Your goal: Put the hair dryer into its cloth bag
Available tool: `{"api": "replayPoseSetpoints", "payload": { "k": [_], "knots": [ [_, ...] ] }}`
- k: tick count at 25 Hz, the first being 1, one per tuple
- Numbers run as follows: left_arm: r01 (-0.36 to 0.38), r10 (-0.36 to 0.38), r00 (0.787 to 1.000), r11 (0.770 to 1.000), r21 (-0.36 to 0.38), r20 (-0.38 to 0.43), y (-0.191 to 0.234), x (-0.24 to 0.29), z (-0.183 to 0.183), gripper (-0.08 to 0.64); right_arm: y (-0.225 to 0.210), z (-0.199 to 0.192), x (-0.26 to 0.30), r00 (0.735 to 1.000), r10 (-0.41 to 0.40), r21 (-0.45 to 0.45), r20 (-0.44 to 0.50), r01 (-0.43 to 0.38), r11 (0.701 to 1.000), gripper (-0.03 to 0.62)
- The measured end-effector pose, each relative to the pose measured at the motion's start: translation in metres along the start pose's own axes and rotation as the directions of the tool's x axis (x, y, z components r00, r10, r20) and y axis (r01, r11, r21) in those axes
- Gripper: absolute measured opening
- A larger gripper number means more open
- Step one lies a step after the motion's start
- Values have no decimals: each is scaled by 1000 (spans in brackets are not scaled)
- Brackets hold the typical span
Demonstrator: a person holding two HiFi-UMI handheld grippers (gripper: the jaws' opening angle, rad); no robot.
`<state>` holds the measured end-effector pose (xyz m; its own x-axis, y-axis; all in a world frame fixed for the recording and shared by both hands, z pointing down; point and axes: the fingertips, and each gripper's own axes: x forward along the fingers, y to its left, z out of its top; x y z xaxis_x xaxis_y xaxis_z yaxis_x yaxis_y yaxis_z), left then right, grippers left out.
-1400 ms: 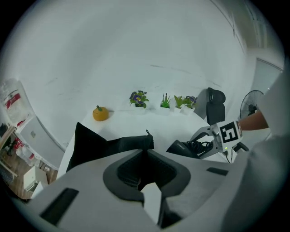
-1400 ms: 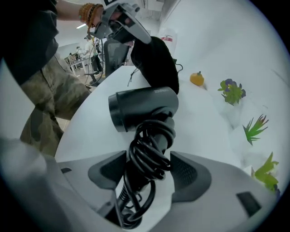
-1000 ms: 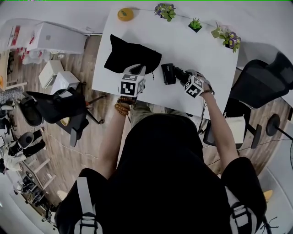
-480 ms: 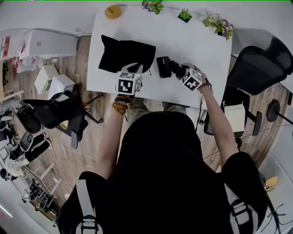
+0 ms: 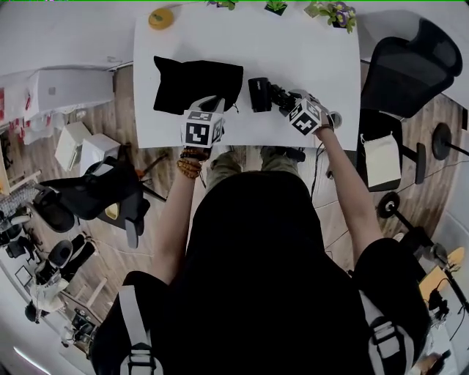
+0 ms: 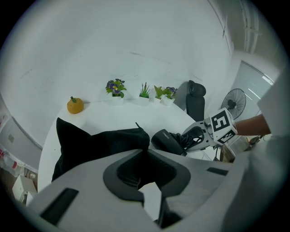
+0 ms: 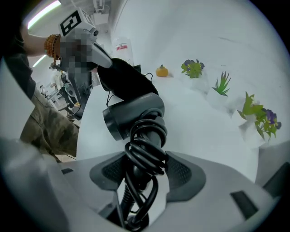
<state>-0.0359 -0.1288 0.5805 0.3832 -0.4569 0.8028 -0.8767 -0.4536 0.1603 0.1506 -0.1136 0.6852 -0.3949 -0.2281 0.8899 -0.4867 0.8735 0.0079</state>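
A white table [image 5: 308,51] stood in an office with a wood floor, a black chair [image 5: 407,69] off its right edge, a small orange thing [image 5: 160,17] at its far left corner and little potted plants [image 5: 337,11] along its far edge. The black cloth bag [image 5: 187,82] lay flat on the left half of the table, and the hair dryer [image 5: 259,94] sat just beside it to the right, near the front edge. The left gripper [image 6: 144,152] had its jaws nearly together, pinching black fabric at the bag's near right corner. The right gripper [image 7: 145,154] was clamped on the dryer's handle, with the coiled cord [image 7: 144,136] wrapped round that handle and caught between the pads. The dryer's long axis ran roughly along the front edge, its thick barrel end toward the bag and its handle back toward the right gripper, so the bag lay straight ahead of the barrel, close but apart. The bag's mouth was probably on the side facing the dryer, where a drawstring end poked out, though the dark cloth made it hard to tell whether it gaped. The right hand carried the load; the left only needed to lift an edge.
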Motion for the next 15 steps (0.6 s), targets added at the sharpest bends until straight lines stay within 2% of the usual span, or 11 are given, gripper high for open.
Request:
{"api": "replayPoseSetpoints", "payload": {
  "k": [5,8,12,15],
  "knots": [
    [38,-38,999,998,40,4,-9,-11,-5,46,18,-6,-10,1000,-19,90,7,19,996,267],
    [57,-57,998,997,48,-2,-13,-17,-14,46,28,-7,-14,999,-33,118,-5,34,992,265],
    [71,-71,997,996,53,-7,-15,-22,-24,46,42,-5,-19,999,-29,166,22,25,986,265],
    [78,-77,997,995,55,-10,-15,-21,-26,46,48,-2,-23,999,-19,168,43,12,986,264]
  ]
}}
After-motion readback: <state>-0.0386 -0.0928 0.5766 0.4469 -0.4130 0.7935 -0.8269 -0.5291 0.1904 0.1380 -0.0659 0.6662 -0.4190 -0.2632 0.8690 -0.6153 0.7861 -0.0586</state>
